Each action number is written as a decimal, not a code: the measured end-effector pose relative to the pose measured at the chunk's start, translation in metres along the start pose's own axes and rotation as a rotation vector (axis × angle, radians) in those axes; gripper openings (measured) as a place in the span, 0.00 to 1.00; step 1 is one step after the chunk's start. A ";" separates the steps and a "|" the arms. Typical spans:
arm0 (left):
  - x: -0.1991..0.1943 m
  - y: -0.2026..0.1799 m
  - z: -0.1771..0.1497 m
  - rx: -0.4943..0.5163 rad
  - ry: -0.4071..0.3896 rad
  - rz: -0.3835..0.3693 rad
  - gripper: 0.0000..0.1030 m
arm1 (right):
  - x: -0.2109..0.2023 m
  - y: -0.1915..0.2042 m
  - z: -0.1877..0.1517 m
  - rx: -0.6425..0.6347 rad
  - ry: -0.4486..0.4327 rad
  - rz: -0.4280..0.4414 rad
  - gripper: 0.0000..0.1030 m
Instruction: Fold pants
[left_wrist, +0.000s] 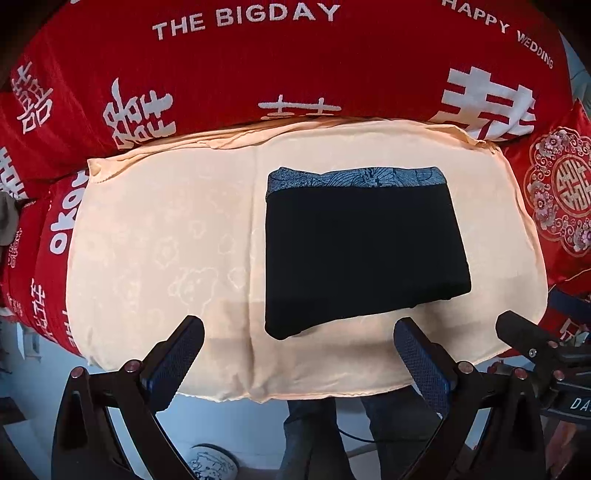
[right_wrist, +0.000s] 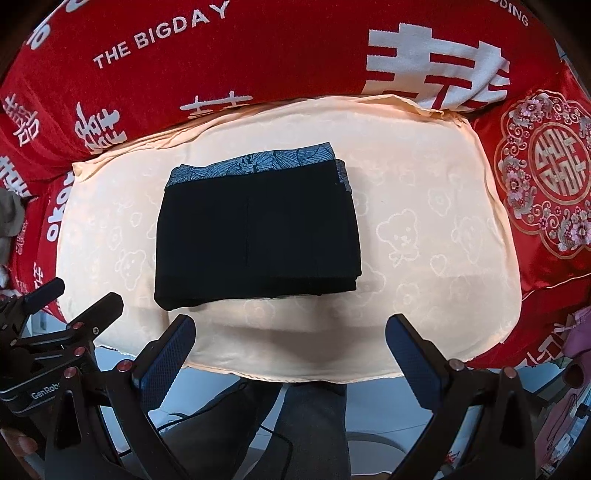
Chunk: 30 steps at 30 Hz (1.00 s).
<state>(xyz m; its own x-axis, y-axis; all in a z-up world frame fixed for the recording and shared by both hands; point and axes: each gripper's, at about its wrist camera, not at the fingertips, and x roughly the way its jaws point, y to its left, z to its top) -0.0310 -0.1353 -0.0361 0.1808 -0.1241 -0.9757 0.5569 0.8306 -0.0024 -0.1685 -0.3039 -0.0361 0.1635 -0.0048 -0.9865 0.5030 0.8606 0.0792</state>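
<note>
The black pants (left_wrist: 362, 254) lie folded into a compact rectangle on a peach cloth (left_wrist: 166, 240), with a blue patterned waistband along the far edge. They also show in the right wrist view (right_wrist: 258, 240) on the same cloth (right_wrist: 424, 240). My left gripper (left_wrist: 299, 343) is open and empty, held above the cloth's near edge, just short of the pants. My right gripper (right_wrist: 290, 339) is open and empty too, near the front edge, short of the pants. The right gripper shows at the right edge of the left wrist view (left_wrist: 532, 339).
A red quilt (left_wrist: 258, 66) with white lettering lies behind and around the cloth. A red embroidered cushion (right_wrist: 546, 177) sits to the right. The person's legs (right_wrist: 310, 424) and the floor show below the near edge. The left gripper shows at the left in the right wrist view (right_wrist: 55, 314).
</note>
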 end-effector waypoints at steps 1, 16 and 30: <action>0.000 -0.001 0.000 0.003 -0.001 0.001 1.00 | 0.000 0.000 0.000 0.000 0.000 0.000 1.00; 0.000 -0.008 -0.002 0.030 -0.009 0.023 1.00 | -0.003 -0.002 -0.002 0.009 -0.009 -0.007 1.00; 0.005 0.001 0.002 -0.006 -0.002 0.034 1.00 | 0.003 0.005 0.001 -0.017 0.003 -0.009 1.00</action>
<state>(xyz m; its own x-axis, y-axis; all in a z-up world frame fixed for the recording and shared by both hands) -0.0284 -0.1360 -0.0406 0.2009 -0.0968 -0.9748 0.5460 0.8373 0.0293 -0.1644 -0.3001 -0.0390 0.1562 -0.0114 -0.9877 0.4903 0.8689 0.0675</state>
